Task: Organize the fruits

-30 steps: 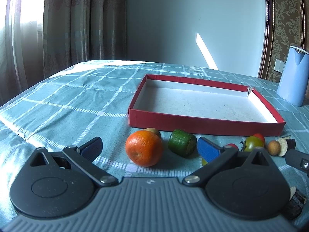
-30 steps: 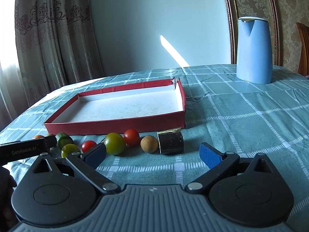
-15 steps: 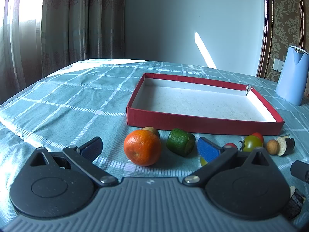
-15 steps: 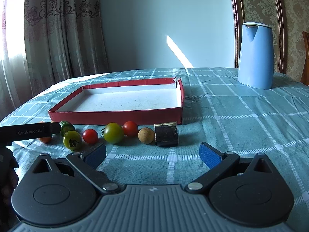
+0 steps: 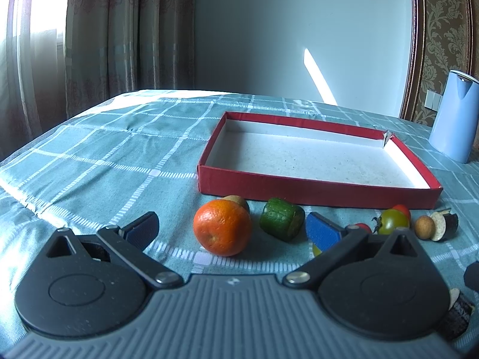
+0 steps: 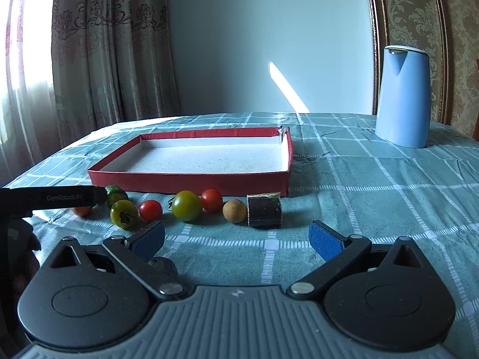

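1. Two claws hover over a checked-cloth counter (image 5: 119, 161), both spread wide and holding nothing: the left claw (image 5: 232, 229) faces an orange (image 5: 222, 227), the right claw (image 6: 236, 236) faces the other end of a row of small fruit.

2. Nothing lies in the red tray (image 5: 314, 190) yet; its pale floor is bare, so the sorting appears to be at its opening step, the approach to a first pick.

3. Just short of the tray's near wall lies the row: the orange, a brown fruit (image 5: 236, 201) partly hidden behind it, a green cut chunk (image 5: 281, 219), a yellow-green tomato (image 6: 123, 214), a red cherry tomato (image 6: 150, 210), a large green tomato (image 6: 187, 205), a second red tomato (image 6: 211, 199), a round tan fruit (image 6: 235, 211) and a dark cut piece (image 6: 264, 209).

4. Judged from this, the left claw's likely next move is to advance around the orange, close gently on its rounded sides, then lift it clear of the tray wall.

5. Crowding is the hazard: the green chunk sits just beside the orange and the brown fruit touches or nearly touches it behind, so a wide finger could knock either.

6. Well apart at the right stands a blue kettle (image 6: 402, 95); curtains (image 6: 89, 59) hang behind.
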Demonstrator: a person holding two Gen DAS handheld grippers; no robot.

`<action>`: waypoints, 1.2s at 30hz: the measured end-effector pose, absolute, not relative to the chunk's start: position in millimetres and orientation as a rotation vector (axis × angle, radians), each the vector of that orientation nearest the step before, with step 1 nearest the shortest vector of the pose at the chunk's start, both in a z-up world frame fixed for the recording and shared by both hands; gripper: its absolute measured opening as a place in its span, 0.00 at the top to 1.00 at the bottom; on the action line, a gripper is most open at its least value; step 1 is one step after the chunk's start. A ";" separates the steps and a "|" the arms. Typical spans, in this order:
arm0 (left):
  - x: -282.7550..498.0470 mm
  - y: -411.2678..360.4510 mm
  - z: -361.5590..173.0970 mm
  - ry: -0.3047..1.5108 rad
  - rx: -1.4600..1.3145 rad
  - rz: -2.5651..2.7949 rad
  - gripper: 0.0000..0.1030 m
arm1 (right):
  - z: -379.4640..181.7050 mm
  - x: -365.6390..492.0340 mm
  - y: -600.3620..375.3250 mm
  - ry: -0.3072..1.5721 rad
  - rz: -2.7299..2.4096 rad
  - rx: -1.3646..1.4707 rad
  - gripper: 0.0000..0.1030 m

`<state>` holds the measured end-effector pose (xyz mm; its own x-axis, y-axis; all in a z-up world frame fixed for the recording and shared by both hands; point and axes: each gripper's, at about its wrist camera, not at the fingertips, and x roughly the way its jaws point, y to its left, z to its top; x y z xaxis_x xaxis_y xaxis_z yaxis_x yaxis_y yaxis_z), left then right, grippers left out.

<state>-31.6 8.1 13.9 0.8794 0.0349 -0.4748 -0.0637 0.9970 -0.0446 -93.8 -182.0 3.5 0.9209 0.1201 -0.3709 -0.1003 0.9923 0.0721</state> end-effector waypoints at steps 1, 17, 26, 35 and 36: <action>-31.6 8.1 13.9 0.493 -0.060 0.051 0.00 | 3.6 -98.7 -181.0 0.379 0.133 0.033 0.00; -31.0 7.9 13.9 0.491 -0.062 0.052 0.00 | -3.5 -109.9 -152.1 0.428 0.296 -0.153 0.37; -30.8 8.0 14.4 0.491 -0.065 0.050 0.00 | -8.6 -94.7 -151.8 0.480 0.355 -0.101 0.68; -29.4 7.1 14.4 0.500 -0.061 0.041 0.00 | 39.8 -45.2 -167.1 0.336 0.257 -0.060 0.68; -29.6 7.1 14.4 0.500 -0.061 0.041 0.00 | 42.6 -29.8 -169.7 0.338 0.235 -0.049 0.68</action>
<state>-29.6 7.1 14.4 0.8770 0.0241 -0.4800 -0.0540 0.9974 -0.0487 -29.8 -169.7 42.6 0.9163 0.2204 -0.3344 -0.2368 0.9715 -0.0086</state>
